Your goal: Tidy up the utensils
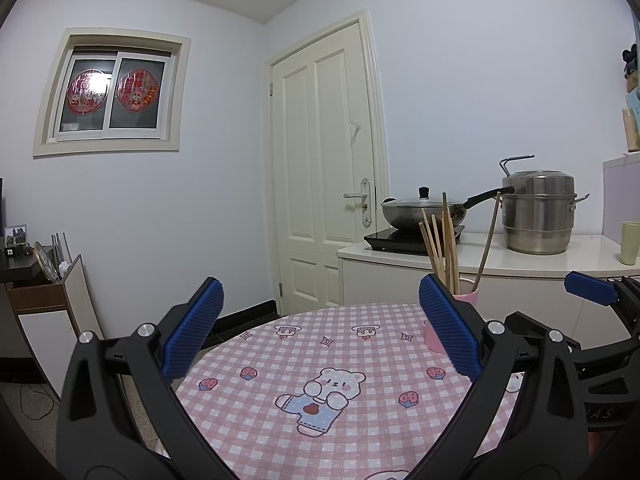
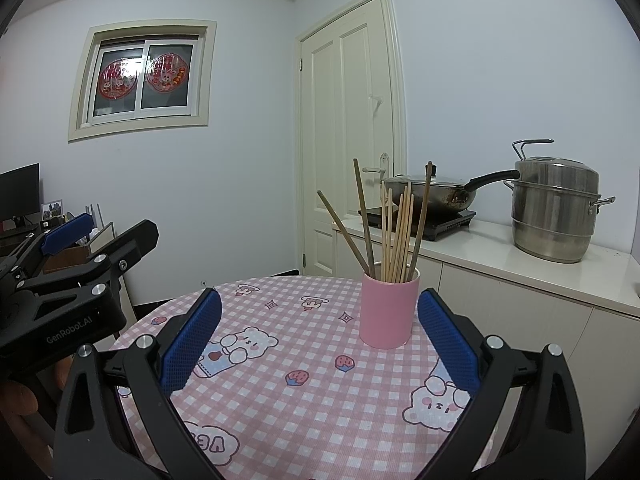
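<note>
A round desk (image 2: 304, 364) covered in a pink-and-white checked cloth with bear and strawberry prints carries one thing: an upright pink cylindrical cup (image 2: 389, 309), full of wooden chopsticks (image 2: 394, 232) that fan out above its rim. The cup stands toward the desk's far right part, set in from the curved far edge.

The right gripper (image 2: 320, 336) hovers above the near side of the desk, its blue ribbed fingers (image 2: 192, 340) spread wide and holding nothing. The cup sits just inside and beyond the right-hand finger, apart from it. Left of the cup, the cloth runs bare to the rim.

The left gripper (image 1: 320, 332) hangs left of the cup, its fingers likewise wide apart and empty; in its view the cup (image 1: 460, 312) is half hidden behind one finger.

Beyond the cup, past the desk's edge, a white counter (image 2: 520, 268) bears a lidded wok (image 2: 432, 192) on a black hob and a steel steamer pot (image 2: 556, 208). Floor space lies between desk and counter.
</note>
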`<action>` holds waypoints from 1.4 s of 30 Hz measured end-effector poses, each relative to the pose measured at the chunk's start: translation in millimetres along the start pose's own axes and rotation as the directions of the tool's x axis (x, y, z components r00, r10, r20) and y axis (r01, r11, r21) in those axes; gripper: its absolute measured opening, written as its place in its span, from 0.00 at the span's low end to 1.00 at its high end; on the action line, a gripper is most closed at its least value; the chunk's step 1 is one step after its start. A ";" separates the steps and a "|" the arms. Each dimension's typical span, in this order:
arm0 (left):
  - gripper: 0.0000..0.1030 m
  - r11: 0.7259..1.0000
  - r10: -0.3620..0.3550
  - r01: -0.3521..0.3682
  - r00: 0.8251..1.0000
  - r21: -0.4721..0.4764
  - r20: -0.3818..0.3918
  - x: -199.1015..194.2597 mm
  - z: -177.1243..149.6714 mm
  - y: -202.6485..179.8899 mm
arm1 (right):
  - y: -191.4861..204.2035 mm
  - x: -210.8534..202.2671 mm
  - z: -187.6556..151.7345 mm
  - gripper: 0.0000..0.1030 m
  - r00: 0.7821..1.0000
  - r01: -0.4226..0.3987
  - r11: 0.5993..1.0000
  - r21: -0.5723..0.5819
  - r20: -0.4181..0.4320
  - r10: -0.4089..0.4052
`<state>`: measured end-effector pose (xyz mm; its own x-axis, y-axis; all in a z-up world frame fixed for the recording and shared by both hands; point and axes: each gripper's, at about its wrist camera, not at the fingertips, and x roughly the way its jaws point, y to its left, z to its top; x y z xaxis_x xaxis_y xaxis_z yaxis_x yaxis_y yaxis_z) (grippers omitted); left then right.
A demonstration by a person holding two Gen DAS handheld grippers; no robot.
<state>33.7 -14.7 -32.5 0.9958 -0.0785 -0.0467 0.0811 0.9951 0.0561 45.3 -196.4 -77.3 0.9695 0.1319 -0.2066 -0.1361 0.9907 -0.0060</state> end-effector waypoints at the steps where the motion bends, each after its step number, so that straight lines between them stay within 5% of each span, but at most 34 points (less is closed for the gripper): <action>1: 0.94 1.000 0.001 -0.001 1.000 0.001 0.000 0.2 -0.3 0.2 | 0.1 -0.2 -0.1 0.92 1.000 0.000 1.000 -0.001 0.000 0.000; 42: 0.94 1.000 0.003 -0.003 1.000 0.002 -0.010 3.8 -2.7 -1.9 | -4.9 5.8 4.5 0.92 1.000 -0.007 1.000 -0.007 -0.008 0.007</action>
<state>37.2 -16.7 -35.5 0.9956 -0.0744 -0.0564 0.0777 0.9953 0.0586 52.5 -200.4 -74.0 0.9670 0.1383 -0.2141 -0.1439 0.9895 -0.0111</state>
